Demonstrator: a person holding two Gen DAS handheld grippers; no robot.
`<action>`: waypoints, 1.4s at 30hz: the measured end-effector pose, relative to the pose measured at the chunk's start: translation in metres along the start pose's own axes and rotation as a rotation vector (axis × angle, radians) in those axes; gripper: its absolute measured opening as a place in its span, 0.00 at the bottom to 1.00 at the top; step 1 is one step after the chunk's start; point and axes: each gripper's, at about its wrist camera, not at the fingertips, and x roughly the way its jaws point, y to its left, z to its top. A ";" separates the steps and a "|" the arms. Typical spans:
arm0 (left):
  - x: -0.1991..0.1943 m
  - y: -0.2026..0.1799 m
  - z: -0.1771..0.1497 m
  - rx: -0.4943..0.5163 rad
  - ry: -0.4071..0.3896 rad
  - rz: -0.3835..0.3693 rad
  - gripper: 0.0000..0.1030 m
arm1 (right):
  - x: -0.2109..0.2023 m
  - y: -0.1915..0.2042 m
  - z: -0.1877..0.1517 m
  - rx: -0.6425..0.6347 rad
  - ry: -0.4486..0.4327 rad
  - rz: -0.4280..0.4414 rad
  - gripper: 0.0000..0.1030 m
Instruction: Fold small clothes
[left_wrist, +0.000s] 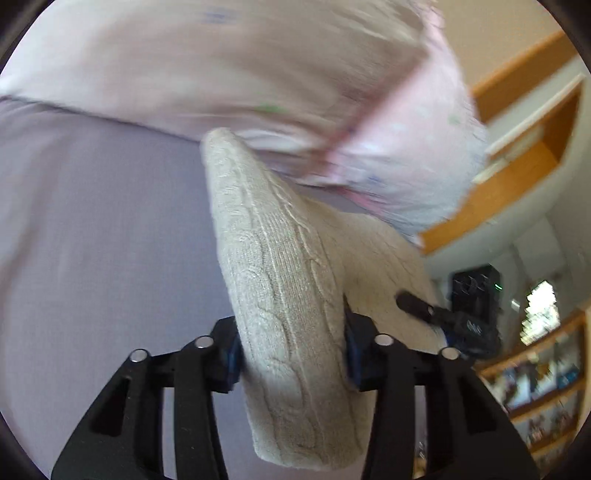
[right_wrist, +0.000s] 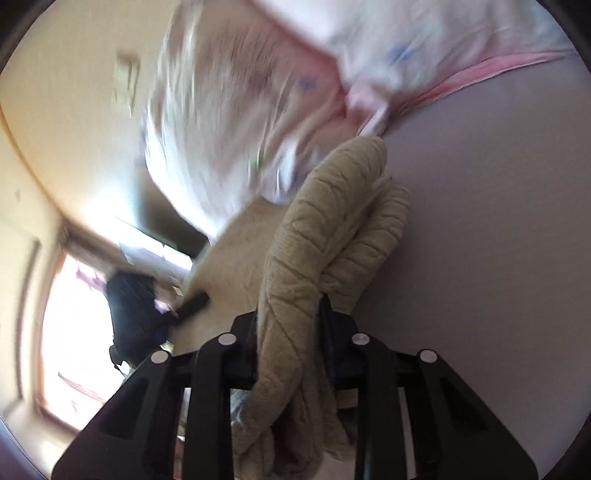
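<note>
A beige cable-knit garment (left_wrist: 280, 280) is held up in the air by both grippers. My left gripper (left_wrist: 291, 350) is shut on one bunched edge of it. My right gripper (right_wrist: 288, 332) is shut on another bunched edge of the same knit (right_wrist: 317, 236). In the left wrist view the right gripper (left_wrist: 443, 314) shows at the knit's far side. In the right wrist view the left gripper (right_wrist: 184, 310) shows likewise. A pale pink printed garment (left_wrist: 258, 74) lies blurred on the lilac surface (left_wrist: 92, 221) beyond; it also shows in the right wrist view (right_wrist: 258, 110).
The lilac surface (right_wrist: 498, 221) fills one side of each view. Wooden shelving (left_wrist: 535, 155) and a bookcase (left_wrist: 546, 387) stand at the right of the left wrist view. A bright window (right_wrist: 74, 332) is at the left of the right wrist view.
</note>
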 end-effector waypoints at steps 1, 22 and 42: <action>0.003 0.007 0.000 -0.006 0.009 0.060 0.55 | 0.012 0.003 -0.003 -0.013 0.012 -0.038 0.31; -0.032 -0.082 -0.052 0.346 -0.060 0.148 0.85 | -0.027 0.047 -0.056 -0.016 -0.169 -0.096 0.92; -0.024 -0.025 -0.115 0.354 0.040 0.558 0.99 | 0.046 0.088 -0.178 -0.269 -0.025 -0.810 0.98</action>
